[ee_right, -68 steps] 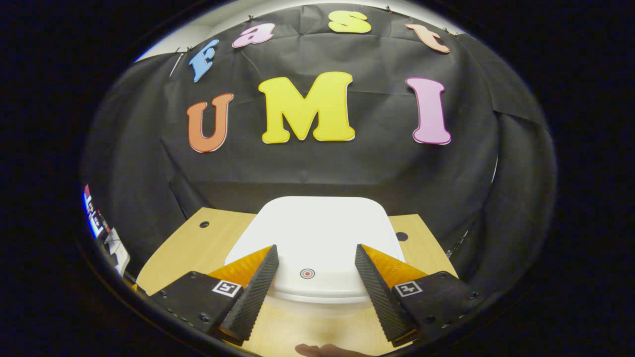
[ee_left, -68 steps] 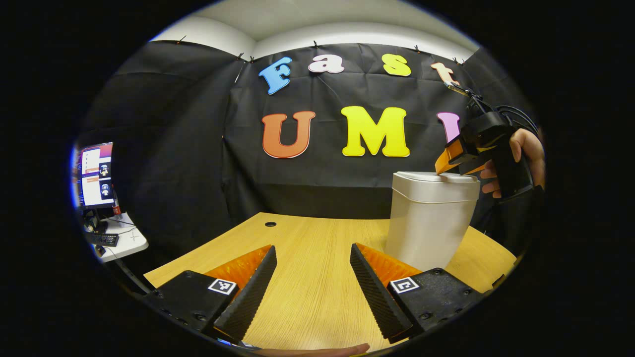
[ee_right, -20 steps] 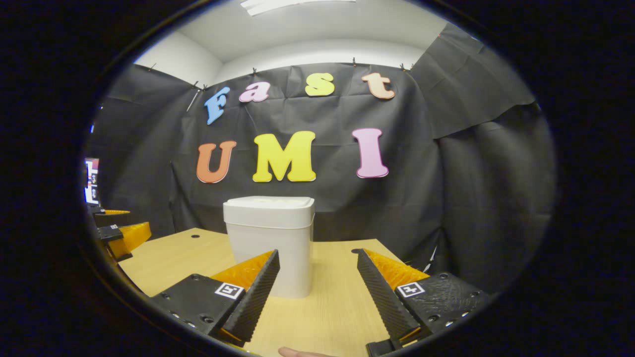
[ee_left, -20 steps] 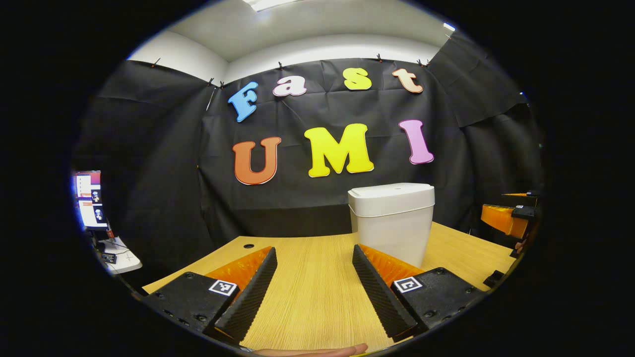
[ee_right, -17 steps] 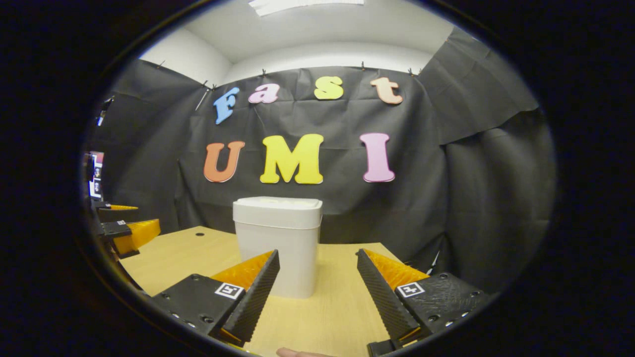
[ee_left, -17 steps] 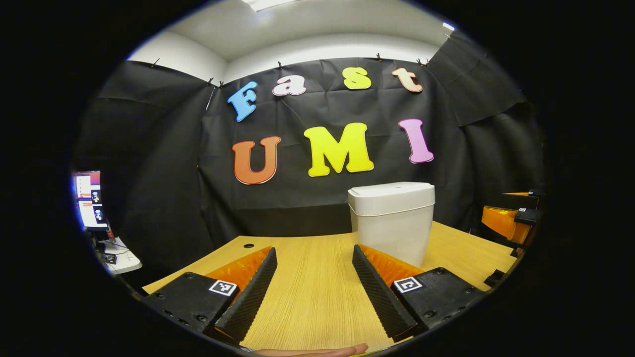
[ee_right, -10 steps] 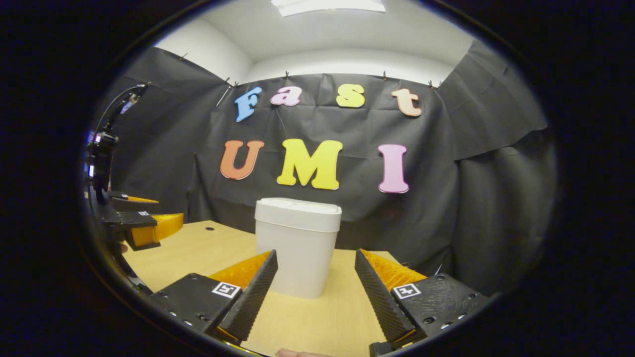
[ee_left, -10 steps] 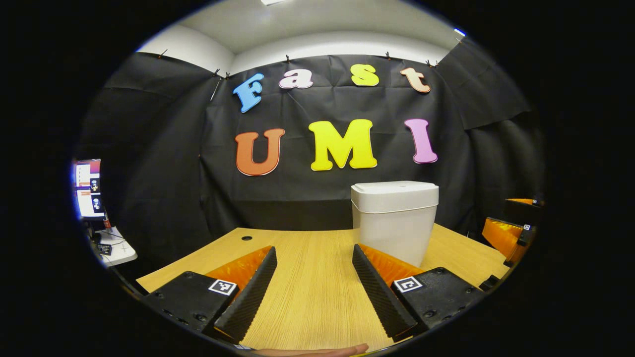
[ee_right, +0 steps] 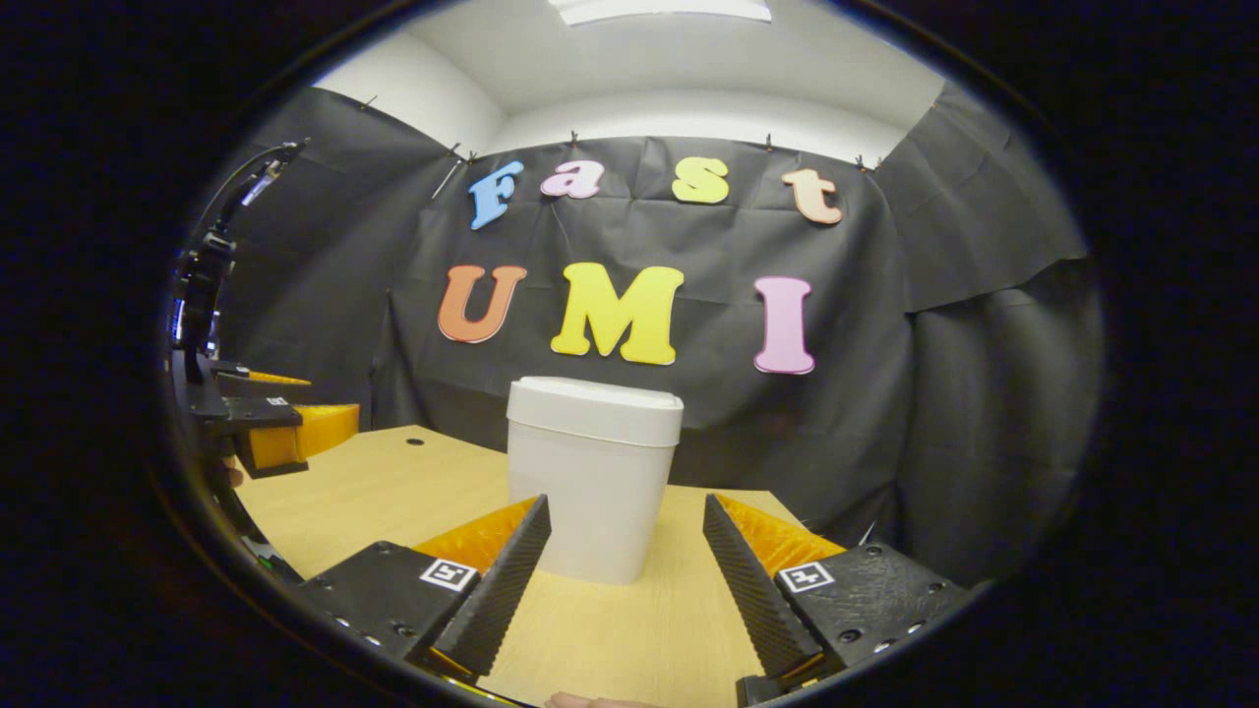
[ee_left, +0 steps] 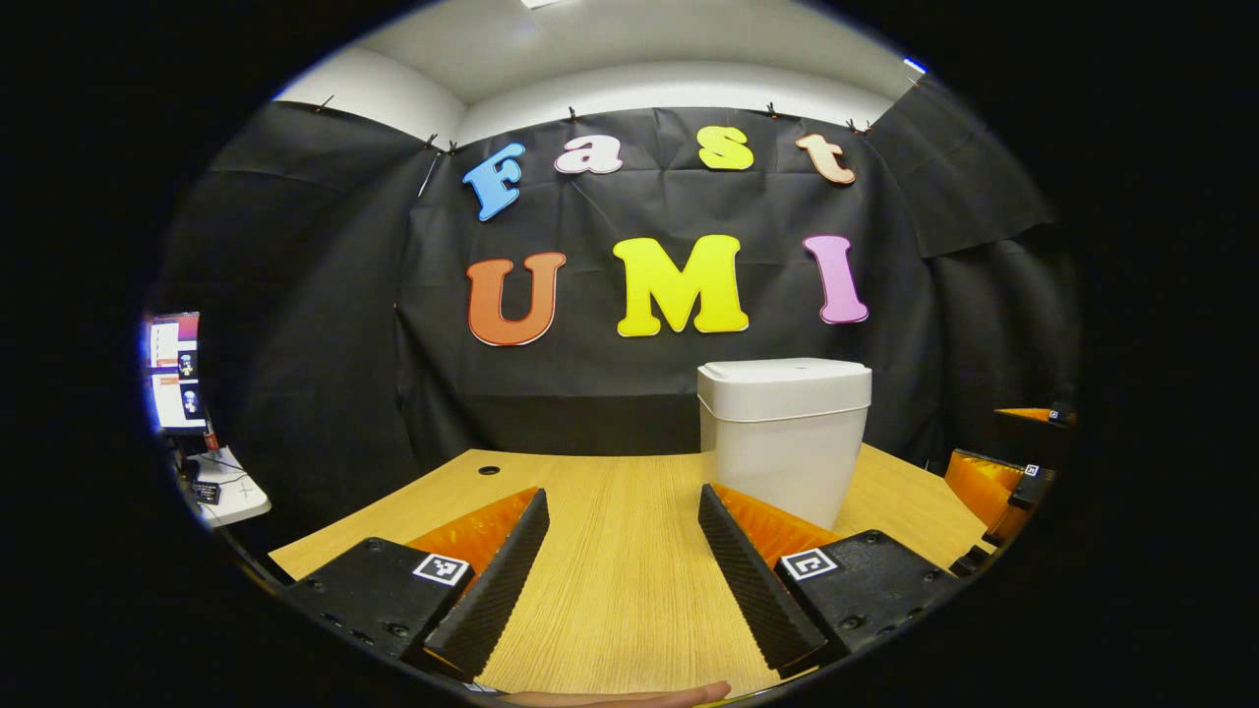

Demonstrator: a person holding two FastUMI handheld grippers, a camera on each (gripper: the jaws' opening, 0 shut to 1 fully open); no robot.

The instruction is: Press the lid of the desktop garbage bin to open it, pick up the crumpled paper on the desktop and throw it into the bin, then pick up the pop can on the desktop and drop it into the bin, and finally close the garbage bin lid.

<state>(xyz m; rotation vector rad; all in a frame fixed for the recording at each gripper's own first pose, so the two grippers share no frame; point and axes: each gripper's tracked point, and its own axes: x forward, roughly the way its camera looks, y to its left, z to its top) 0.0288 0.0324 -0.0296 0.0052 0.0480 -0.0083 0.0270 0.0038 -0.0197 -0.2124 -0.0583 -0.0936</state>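
Holding both tools low over the wooden desk [ee_left: 629,590], we have the left gripper [ee_left: 617,580] spread wide with nothing between its fingers, and the right gripper [ee_right: 622,580] likewise parted and empty. The garbage bin [ee_left: 784,438] stands right of centre in the left gripper view and just left of centre in the right gripper view, its lid [ee_right: 595,408] lying flat and closed on top. We see no crumpled paper or pop can on the bare desk in these pictures, so we judge the work is at or near its end. From here the main risk is a careless withdrawal: a finger swung too near the bin could nudge the light container or press the lid and pop it open again. The other tool shows at the far left of the right gripper view and at the lower right edge of the left one, well apart from the bin. A monitor [ee_left: 177,374] sits at the left edge, beside a small side table [ee_left: 231,492]. Nothing stands between us and the bin.
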